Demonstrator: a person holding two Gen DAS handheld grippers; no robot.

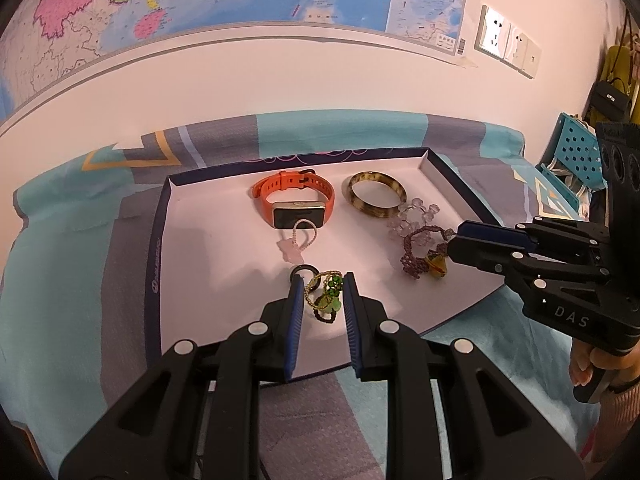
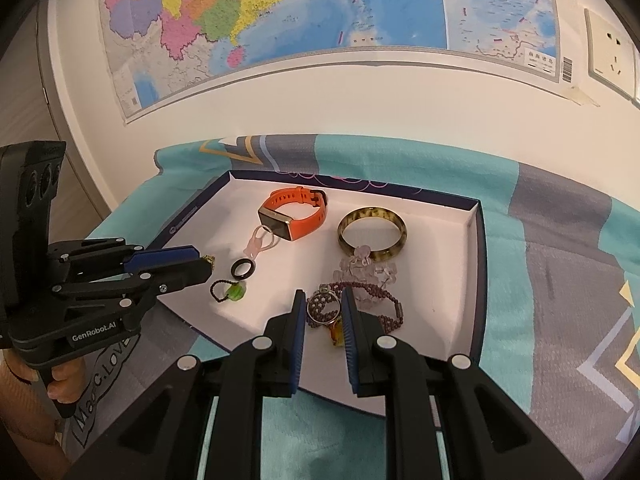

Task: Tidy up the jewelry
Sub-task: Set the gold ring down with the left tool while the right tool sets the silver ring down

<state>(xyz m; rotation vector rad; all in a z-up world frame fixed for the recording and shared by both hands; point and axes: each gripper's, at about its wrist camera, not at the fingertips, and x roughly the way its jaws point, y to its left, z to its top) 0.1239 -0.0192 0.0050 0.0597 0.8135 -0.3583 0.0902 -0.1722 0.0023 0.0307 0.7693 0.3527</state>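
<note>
Angling down, left tongs [image 1: 323,280] pinching gold ring [image 1: 321,286], right tongs [image 2: 323,300] pinching silver ring [image 2: 324,307]

Lay scattered in shallow white tray [image 1: 192,216]: orange smartwatch [image 1: 294,200] beside mottled bangle [image 1: 375,196] at back, pink beaded charm [image 1: 298,242] touching watch, black ring [image 2: 243,269] and green-beaded loop [image 1: 325,294] nearer front (purple bead strands [image 2: 370,300] heaped rightward).

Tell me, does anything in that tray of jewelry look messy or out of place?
Yes. At the tray's near right, a clear bead bracelet, a purple beaded bracelet and a silver ring lie heaped, overlapping. The orange smartwatch and mottled bangle lie apart, neatly.
</note>
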